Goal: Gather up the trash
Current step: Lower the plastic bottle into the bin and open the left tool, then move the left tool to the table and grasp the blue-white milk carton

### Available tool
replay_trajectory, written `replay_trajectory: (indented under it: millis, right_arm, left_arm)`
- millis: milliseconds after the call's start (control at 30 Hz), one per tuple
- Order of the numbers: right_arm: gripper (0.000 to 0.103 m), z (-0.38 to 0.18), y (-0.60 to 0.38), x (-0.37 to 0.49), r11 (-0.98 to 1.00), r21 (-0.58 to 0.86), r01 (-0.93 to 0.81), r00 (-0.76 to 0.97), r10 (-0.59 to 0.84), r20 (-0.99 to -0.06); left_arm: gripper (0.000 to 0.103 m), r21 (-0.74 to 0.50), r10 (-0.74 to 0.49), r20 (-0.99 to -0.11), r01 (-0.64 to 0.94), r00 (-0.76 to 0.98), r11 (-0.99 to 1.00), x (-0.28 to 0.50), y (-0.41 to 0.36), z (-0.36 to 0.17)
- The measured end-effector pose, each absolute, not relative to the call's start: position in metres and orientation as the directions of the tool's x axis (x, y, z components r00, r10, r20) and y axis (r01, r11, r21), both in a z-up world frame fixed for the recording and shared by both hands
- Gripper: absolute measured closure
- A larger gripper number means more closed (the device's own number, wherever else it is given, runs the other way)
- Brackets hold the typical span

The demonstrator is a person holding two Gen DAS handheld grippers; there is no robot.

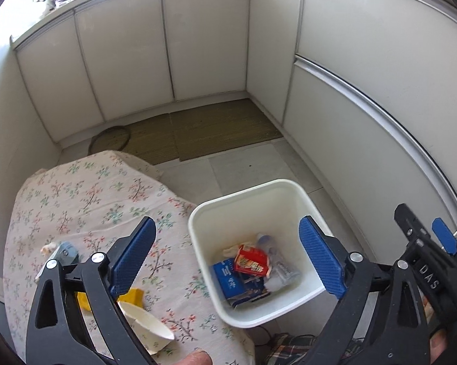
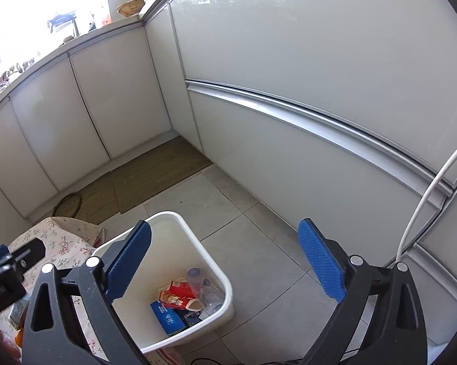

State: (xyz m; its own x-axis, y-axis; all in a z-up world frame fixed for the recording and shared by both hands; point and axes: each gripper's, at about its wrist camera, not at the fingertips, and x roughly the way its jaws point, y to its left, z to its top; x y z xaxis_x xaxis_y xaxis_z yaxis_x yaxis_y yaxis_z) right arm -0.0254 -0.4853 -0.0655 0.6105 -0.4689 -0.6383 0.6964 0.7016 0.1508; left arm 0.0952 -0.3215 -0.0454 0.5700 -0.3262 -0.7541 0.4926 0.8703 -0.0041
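A: The left gripper (image 1: 227, 254) hangs tilted downward over the edge of a table, its two blue pads spread wide with nothing between them. Below the gap sits a white bin (image 1: 198, 213) on the tiled floor, just beside the table.

B: And the other one?

A: The right gripper (image 2: 225, 258) also points down at an angle, its pads spread wide and empty. It hovers over the same bin (image 2: 228, 304), a little to the right of it. From the left camera its tip shows at the right edge, near the left gripper.

B: Where is the trash?

A: Some lies inside the bin: a red carton (image 1: 251, 263), a blue packet (image 1: 228, 283) and a clear plastic bottle (image 2: 198, 283), all piled together. More rests on the flowered tablecloth (image 1: 91, 188): a white paper cup (image 1: 146, 325) on its side and a yellow scrap (image 1: 132, 296) touching it.

B: Anything unclear?

A: Yes. The left gripper's frame covers part of the cup and scrap. A small grey-blue object (image 1: 65, 251) on the cloth is blurred and half hidden. A fingertip (image 1: 196, 357) is cut off at the bottom edge.
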Motion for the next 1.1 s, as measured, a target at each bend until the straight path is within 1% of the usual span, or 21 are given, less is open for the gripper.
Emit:
replay_trajectory:
  millis: [433, 767, 933, 1100]
  right_arm:
    - [0.009, -0.062, -0.436, -0.001, 0.772, 0.132, 0.622, 0.648, -0.412, -0.641]
    - [0.009, -0.069, -0.369, 0.028, 0.849, 0.094, 0.520, 0.670, -0.337, -0.661]
    - [0.009, -0.077, -0.326, 0.044, 0.893, 0.063, 0.445, 0.675, -0.289, -0.679]
    - [0.009, -0.082, -0.291, 0.055, 0.922, 0.043, 0.384, 0.673, -0.247, -0.697]
  left_arm:
    - [0.012, -0.013, -0.264, -0.775, 0.403, 0.574, 0.915, 0.104, -0.261, -0.051]
    - [0.012, -0.021, -0.176, -0.813, 0.274, 0.555, 0.962, 0.124, -0.183, -0.073]
    - [0.012, -0.007, -0.120, -0.830, 0.204, 0.544, 0.979, 0.135, -0.136, -0.087]
    - [0.012, 0.061, -0.039, -0.853, 0.175, 0.521, 0.983, 0.155, -0.094, -0.106]
